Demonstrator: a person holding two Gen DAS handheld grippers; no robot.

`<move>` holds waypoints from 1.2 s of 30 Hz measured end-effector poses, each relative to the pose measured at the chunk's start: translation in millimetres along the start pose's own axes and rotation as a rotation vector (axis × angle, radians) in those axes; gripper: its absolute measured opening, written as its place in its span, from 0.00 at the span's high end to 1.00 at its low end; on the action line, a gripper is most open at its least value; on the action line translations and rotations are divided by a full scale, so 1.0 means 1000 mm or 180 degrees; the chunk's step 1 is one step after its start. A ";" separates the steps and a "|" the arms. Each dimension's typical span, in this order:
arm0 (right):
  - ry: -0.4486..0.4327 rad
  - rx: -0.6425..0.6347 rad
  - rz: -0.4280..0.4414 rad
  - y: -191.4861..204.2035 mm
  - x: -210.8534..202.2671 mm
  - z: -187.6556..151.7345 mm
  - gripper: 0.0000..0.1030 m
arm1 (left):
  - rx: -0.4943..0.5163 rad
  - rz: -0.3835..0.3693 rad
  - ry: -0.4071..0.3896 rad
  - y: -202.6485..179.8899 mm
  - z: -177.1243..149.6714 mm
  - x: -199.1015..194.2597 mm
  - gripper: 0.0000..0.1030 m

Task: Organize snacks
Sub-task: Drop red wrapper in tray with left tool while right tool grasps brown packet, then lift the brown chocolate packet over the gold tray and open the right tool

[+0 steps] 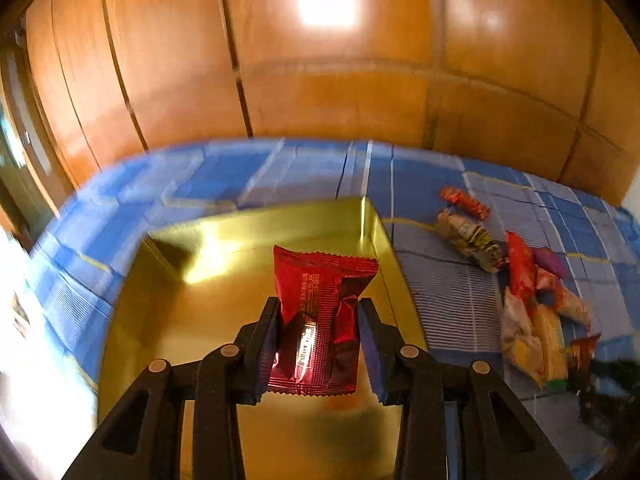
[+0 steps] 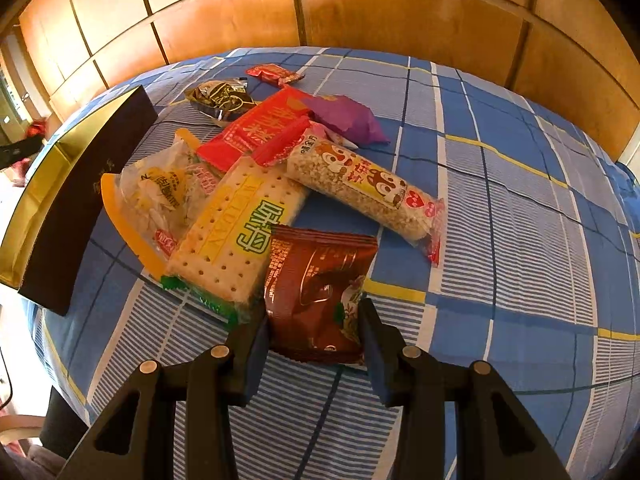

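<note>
My left gripper (image 1: 318,312) is shut on a dark red snack packet (image 1: 320,312) and holds it over the open gold-lined box (image 1: 200,256). My right gripper (image 2: 314,320) is shut on a brown snack packet (image 2: 316,292) at the near end of the snack pile. The pile lies on the blue checked cloth (image 2: 500,208): a cracker pack (image 2: 236,240), a puffed-rice bar (image 2: 360,184), a red packet (image 2: 256,128), a purple packet (image 2: 344,118) and a clear yellow-edged bag (image 2: 152,200). The box, dark outside, shows at the left of the right wrist view (image 2: 72,200).
Two more small snacks lie beyond the pile: a dark gold-brown one (image 2: 222,100) and a red one (image 2: 274,74). Wooden wall panels (image 2: 360,12) stand right behind the table. The table's left edge is just beyond the box.
</note>
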State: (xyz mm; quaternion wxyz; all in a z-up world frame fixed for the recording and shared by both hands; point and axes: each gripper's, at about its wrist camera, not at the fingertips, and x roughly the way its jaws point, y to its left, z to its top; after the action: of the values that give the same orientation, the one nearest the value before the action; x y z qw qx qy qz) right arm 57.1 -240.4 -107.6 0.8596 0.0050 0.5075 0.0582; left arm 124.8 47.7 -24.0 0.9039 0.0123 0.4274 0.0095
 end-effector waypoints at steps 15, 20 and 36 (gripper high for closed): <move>-0.0026 -0.0037 -0.0019 0.001 0.001 0.002 0.58 | -0.0220 0.0319 -0.0060 0.014 0.019 0.032 0.36; -0.0053 -0.0041 -0.0038 0.001 0.001 0.001 0.58 | -0.0141 0.0416 -0.0516 0.008 0.009 -0.015 0.31; -0.0044 0.0012 -0.0115 0.002 -0.009 -0.007 0.60 | -0.0686 0.0643 -0.0976 0.052 -0.034 -0.111 0.22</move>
State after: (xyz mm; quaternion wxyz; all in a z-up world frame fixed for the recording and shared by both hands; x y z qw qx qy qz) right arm 46.4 -239.9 -102.8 0.8640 -0.0021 0.5017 0.0416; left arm 28.1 96.7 41.9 0.9489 -0.0404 0.2779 0.1438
